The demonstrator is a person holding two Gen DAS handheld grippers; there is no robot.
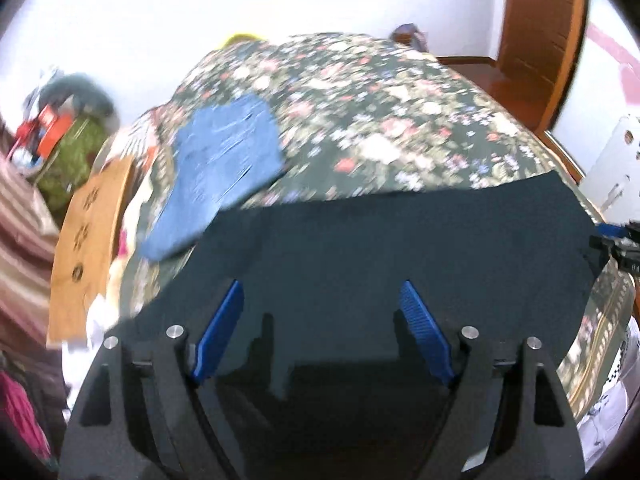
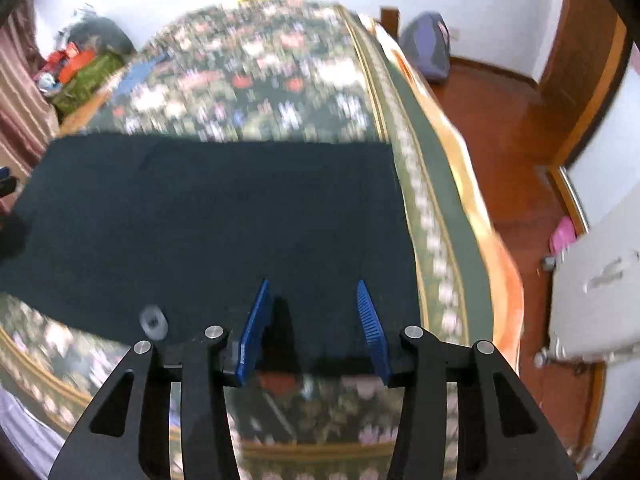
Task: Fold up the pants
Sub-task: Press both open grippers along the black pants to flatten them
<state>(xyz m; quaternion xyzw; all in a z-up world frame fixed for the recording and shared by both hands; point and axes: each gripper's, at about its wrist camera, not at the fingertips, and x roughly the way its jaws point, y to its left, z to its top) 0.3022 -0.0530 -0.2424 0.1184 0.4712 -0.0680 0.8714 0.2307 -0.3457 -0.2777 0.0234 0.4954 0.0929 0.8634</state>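
The dark navy cloth pants point(image 1: 400, 248) lie flat across the floral-patterned bed point(image 1: 360, 100). Left gripper point(image 1: 322, 300) hovers over them, jaws wide apart and empty. Right gripper point(image 2: 312, 300) hangs above their near edge, jaws partly open, gripping nothing. Judged mid-fold; next, both should pinch an edge.

So the whole setup is a bed point(image 2: 436, 216) with a dark floral bedspread point(image 1: 380, 128), green and gold border running along the side edge, orange blanket hanging below it. Lying flat across the near part is a pair of dark navy pants point(image 2: 208, 216), spread out smooth. Further back toward the left there's a folded blue denim piece point(image 1: 216, 164), touching the pants' far corner.
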